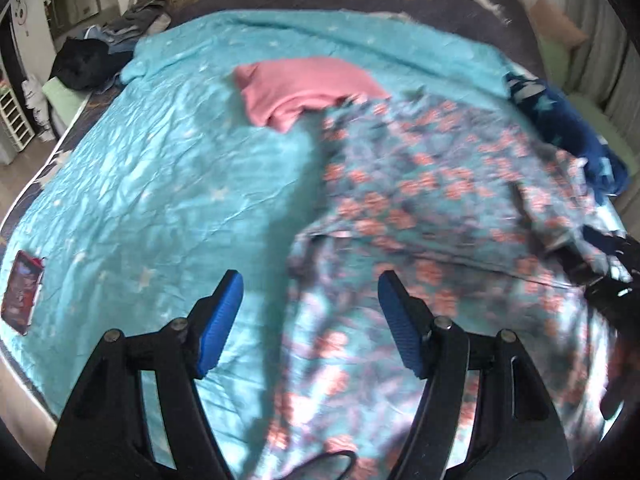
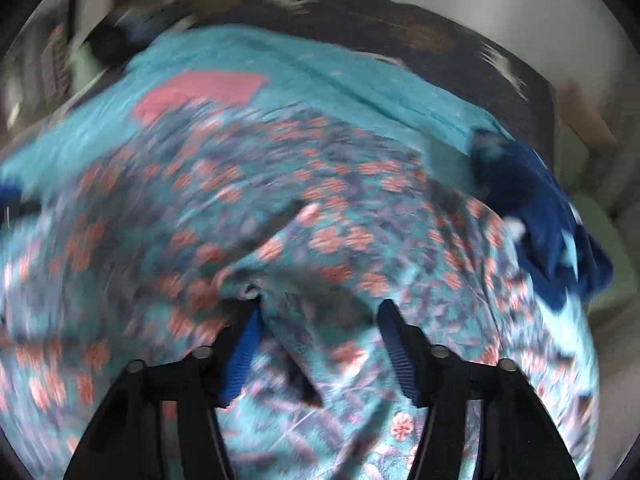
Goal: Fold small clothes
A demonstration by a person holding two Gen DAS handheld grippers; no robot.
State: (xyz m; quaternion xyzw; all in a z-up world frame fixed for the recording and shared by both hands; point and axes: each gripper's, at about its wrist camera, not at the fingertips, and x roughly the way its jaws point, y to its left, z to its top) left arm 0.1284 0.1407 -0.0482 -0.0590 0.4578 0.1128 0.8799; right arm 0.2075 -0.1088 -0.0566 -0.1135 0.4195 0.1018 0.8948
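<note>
One floral garment (image 1: 432, 208), teal with coral flowers, lies spread and rumpled across the right half of the bed, on top of a single turquoise star-print blanket (image 1: 160, 168). Just beyond its far edge sits one pink folded garment (image 1: 304, 88), touching or slightly overlapped by the floral cloth, and at the far right edge lies one dark blue star-patterned garment (image 1: 576, 132). The left gripper (image 1: 310, 280) hovers over the floral piece's left border with its two blue pads spread wide and nothing between them; the left pad is over bare blanket, the right pad over the flowers. The right gripper (image 2: 318, 308) is right down in the floral garment (image 2: 320, 208), its jaws parted with cloth bunched between and around the tips; that picture is heavily smeared, so whether any fabric is actually pinched cannot be told. Only the left wrist view shows the red, flat, phone-like object (image 1: 22, 292) near the blanket's left edge and the heap of dark clothes (image 1: 100, 52) at the bed's far left corner. The right wrist view gives a close look at the floral folds.
</note>
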